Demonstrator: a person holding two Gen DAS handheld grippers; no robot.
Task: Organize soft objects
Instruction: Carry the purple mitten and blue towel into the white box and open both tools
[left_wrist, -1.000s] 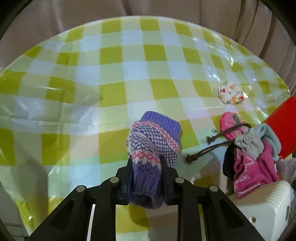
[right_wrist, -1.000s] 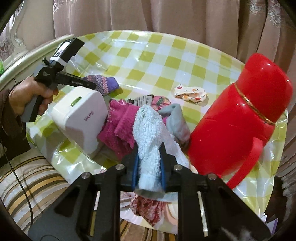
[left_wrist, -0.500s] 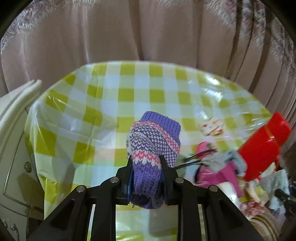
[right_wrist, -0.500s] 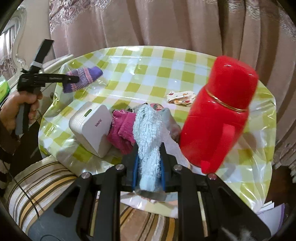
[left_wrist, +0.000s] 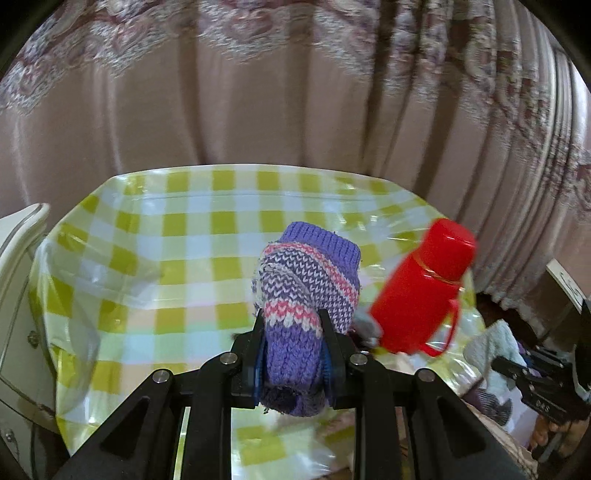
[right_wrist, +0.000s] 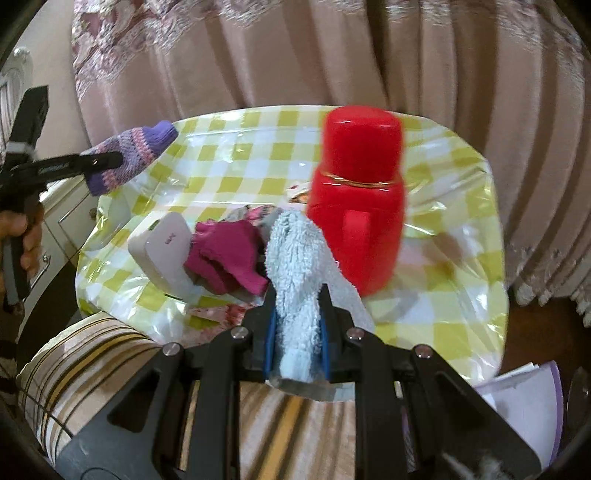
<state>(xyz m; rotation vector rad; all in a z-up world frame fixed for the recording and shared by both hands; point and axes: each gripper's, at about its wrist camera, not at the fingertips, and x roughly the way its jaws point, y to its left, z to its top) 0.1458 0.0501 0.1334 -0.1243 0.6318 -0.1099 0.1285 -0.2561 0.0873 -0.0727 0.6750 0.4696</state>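
Observation:
My left gripper (left_wrist: 293, 332) is shut on a purple and pink knitted mitten (left_wrist: 308, 273) and holds it high above the checked table (left_wrist: 177, 266); it also shows in the right wrist view (right_wrist: 129, 158). My right gripper (right_wrist: 297, 314) is shut on a fluffy light blue cloth (right_wrist: 297, 266), held above the table's near edge; the cloth also shows in the left wrist view (left_wrist: 493, 345). A pile of pink and grey soft items (right_wrist: 225, 251) lies on the table beside the cloth.
A red thermos (right_wrist: 356, 195) stands on the table to the right of the pile; it also shows in the left wrist view (left_wrist: 421, 291). A white box (right_wrist: 162, 254) sits left of the pile. A striped cushion (right_wrist: 92, 354) lies below. Curtains (left_wrist: 295, 92) hang behind.
Both grippers have risen and pulled back from the table, each still holding its item. The table now looks smaller and farther in both views.

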